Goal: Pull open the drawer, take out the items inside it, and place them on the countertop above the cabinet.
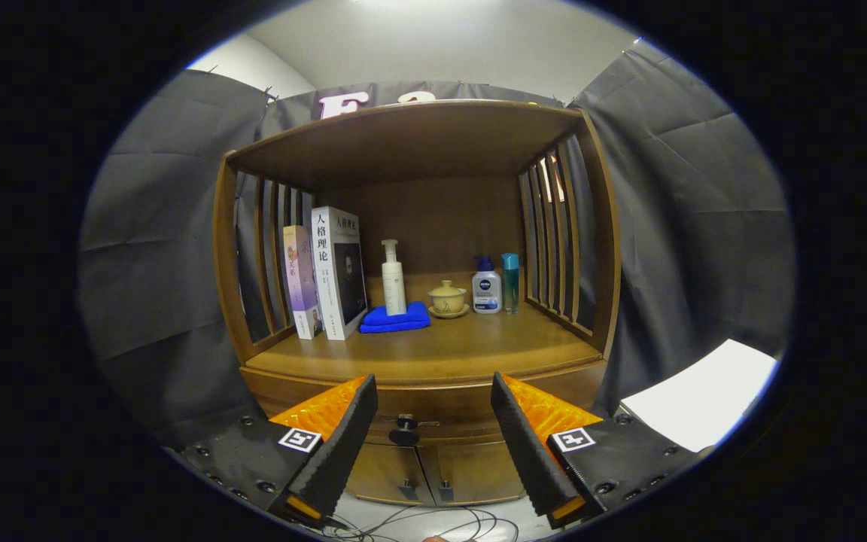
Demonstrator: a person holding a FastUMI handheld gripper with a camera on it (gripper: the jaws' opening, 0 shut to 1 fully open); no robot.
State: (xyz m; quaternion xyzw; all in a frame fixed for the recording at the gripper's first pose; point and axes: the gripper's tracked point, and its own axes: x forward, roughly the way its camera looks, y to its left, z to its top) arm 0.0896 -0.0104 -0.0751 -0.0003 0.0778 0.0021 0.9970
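Fingers [343, 436] of gripper [433, 421] spread wide apart at bottom middle of the frame, holding nothing, touching nothing. Pointed level at the front of the wooden cabinet [606, 248]. Between the fingers and a bit beyond them, drawer [433, 410] shut, with dark knob [404, 432] in the gap. Below the knob, two small cabinet doors [433, 470], closed. Thin cables [418, 523] on the floor at the bottom. Above the drawer, countertop [433, 350] in the middle of the frame. Farther back on it, from left: two standing books [324, 275], folded blue cloth [396, 318] with white pump bottle [393, 278] on it, small lidded cup [448, 298] on a saucer, short pump bottle [486, 286], thin teal bottle [509, 282]. White sheet [704, 391] at lower right.
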